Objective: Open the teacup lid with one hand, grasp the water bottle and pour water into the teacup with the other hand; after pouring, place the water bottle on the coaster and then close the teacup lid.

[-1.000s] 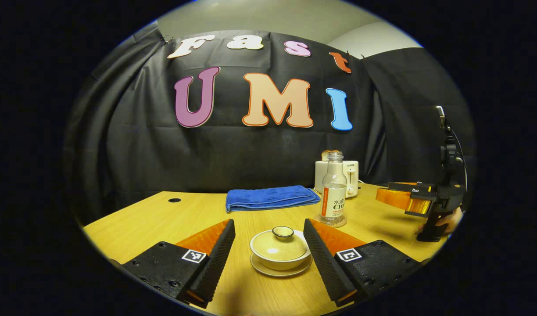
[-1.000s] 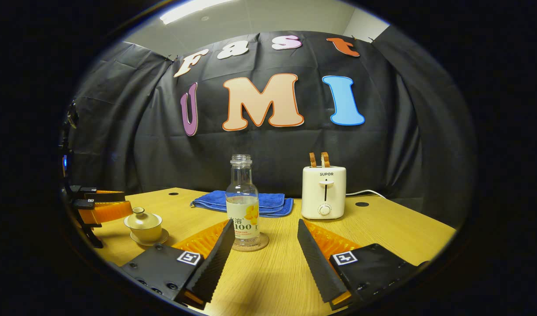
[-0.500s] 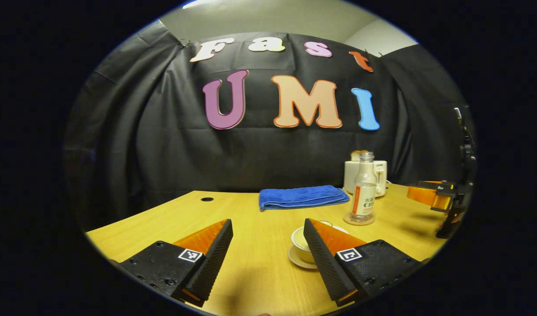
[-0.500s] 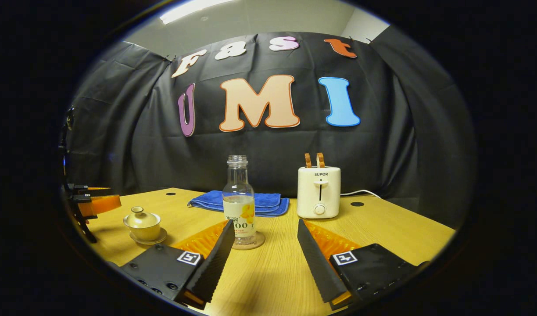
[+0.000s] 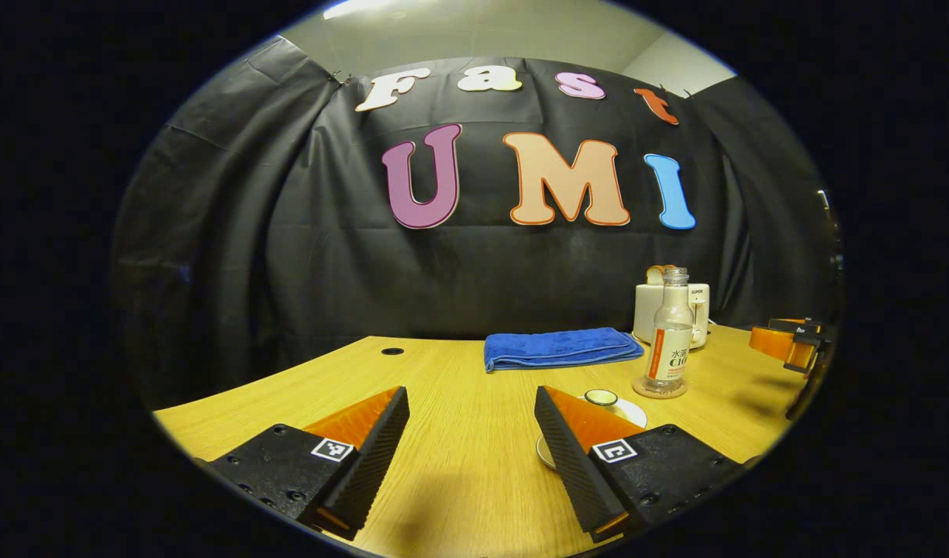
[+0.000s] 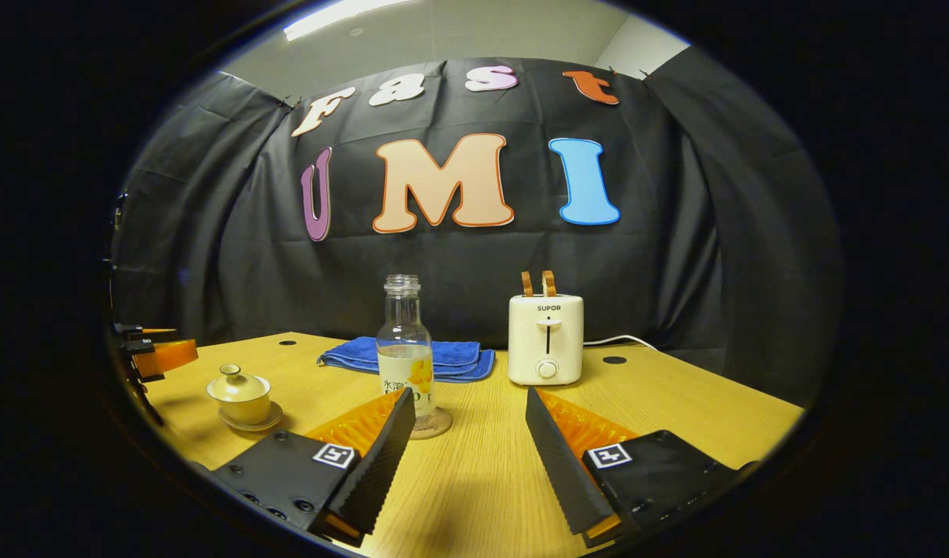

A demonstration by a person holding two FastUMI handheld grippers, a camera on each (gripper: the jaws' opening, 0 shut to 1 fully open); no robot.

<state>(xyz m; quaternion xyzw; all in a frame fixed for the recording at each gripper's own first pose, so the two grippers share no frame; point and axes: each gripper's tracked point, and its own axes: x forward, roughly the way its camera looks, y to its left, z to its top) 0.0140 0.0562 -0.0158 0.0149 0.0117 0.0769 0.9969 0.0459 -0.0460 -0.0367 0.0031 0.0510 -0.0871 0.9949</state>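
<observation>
Teacup lid on teacup

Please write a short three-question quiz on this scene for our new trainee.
1. True or false: the lid sits on the teacup.
2. What does the water bottle stand on? A) the blue towel B) a coaster C) the toaster
3. Fill in: the fingers of both the left gripper and the right gripper are spread ____ and hold nothing.

Key: 1 true; 2 B; 3 open.
</observation>
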